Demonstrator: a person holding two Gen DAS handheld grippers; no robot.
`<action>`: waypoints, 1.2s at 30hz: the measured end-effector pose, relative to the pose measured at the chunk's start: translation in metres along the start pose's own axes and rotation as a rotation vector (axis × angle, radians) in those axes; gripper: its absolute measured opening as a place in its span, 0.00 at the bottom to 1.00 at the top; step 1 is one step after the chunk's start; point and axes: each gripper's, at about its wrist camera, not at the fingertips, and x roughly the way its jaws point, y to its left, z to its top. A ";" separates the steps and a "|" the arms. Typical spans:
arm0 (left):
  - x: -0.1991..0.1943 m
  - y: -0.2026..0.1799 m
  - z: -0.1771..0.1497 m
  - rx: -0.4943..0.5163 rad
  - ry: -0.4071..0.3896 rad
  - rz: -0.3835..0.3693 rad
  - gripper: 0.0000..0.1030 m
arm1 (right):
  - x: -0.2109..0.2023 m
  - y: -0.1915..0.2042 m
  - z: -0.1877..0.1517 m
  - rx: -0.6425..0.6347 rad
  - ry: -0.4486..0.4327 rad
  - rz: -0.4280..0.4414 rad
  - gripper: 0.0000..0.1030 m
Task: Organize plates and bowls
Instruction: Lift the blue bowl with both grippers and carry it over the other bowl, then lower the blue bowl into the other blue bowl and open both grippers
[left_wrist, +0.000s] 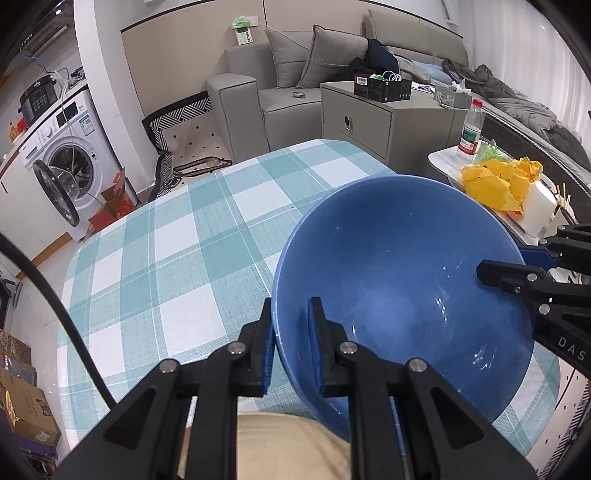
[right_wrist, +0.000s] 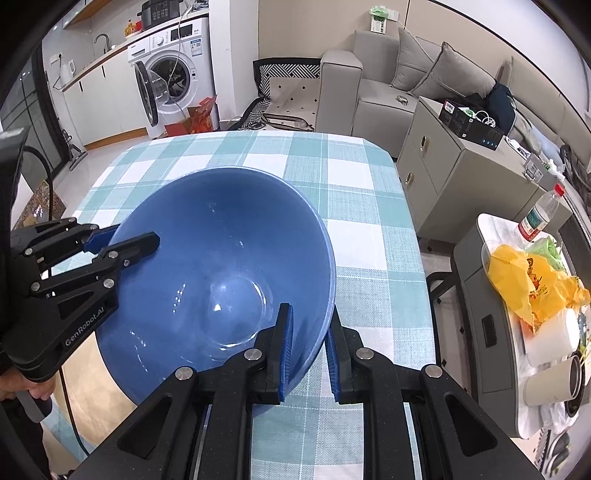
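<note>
A large blue bowl (left_wrist: 399, 280) is held above the checked tablecloth (left_wrist: 177, 251) by both grippers. My left gripper (left_wrist: 290, 325) is shut on the bowl's left rim, one finger inside and one outside. My right gripper (right_wrist: 310, 332) is shut on the opposite rim of the bowl (right_wrist: 221, 266) the same way. In the left wrist view the right gripper (left_wrist: 517, 266) shows at the bowl's right edge. In the right wrist view the left gripper (right_wrist: 122, 240) shows at its left edge. The bowl is empty and tilted. No plates are visible.
A side table at the right holds a yellow bag (right_wrist: 532, 284), a water bottle (right_wrist: 539, 214) and paper cups (right_wrist: 550, 384). A grey cabinet (right_wrist: 454, 173) and sofa (right_wrist: 388, 85) stand beyond the table. A washing machine (right_wrist: 173, 70) stands far left with its door open.
</note>
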 end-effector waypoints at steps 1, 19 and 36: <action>0.000 0.000 0.000 0.001 0.000 0.003 0.14 | 0.001 0.000 -0.001 0.000 0.003 0.001 0.16; 0.010 -0.005 -0.006 0.050 0.018 0.059 0.14 | 0.009 0.016 -0.001 -0.056 0.005 -0.076 0.16; 0.020 -0.009 -0.009 0.083 0.032 0.066 0.15 | 0.022 0.023 -0.004 -0.108 0.012 -0.159 0.17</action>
